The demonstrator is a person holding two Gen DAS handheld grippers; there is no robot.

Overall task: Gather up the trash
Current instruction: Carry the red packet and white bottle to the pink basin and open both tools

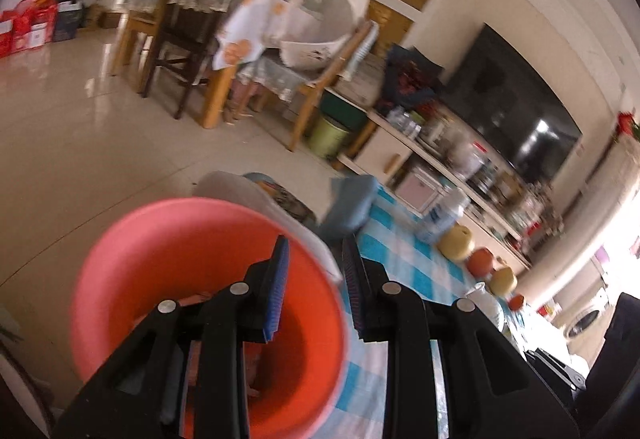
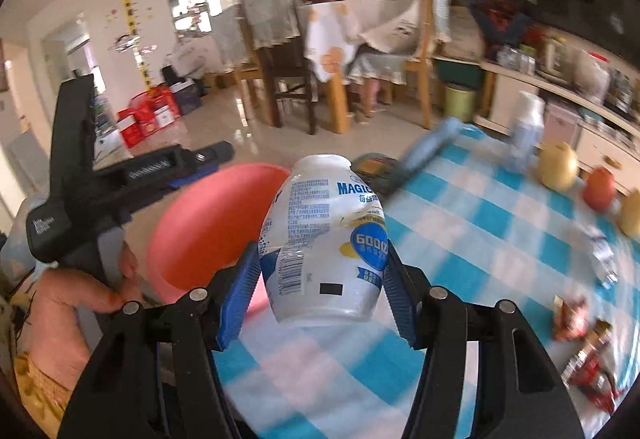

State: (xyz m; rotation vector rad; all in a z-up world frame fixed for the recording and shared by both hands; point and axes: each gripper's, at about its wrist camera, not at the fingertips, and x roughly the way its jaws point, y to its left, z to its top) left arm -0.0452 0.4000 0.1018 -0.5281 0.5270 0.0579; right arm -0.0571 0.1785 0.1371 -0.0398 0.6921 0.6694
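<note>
**Bottle lifted for disposal; bin held ready**

The right gripper (image 2: pixel 320 291) clamped an empty white drink bottle (image 2: pixel 326 239) at frame centre, clear of the checked tablecloth (image 2: pixel 480 239), evidently for dropping. The left gripper (image 1: pixel 314 287) pinched the rim of the red bin (image 1: pixel 192 279), lower left, presumably to steady it as receptacle. Wrappers (image 2: pixel 580 343) remained at lower right, uncollected.

Two wrist cameras, both low over the checked table and looking toward the dining corner.

The left view sits close behind its fingers, tilted, with the red basin (image 1: pixel 208 303) right under it. The right view is beside it and sees the same red basin (image 2: pixel 216 223), the checked table (image 2: pixel 480 239) and the dining chairs (image 2: pixel 288 79).
</note>
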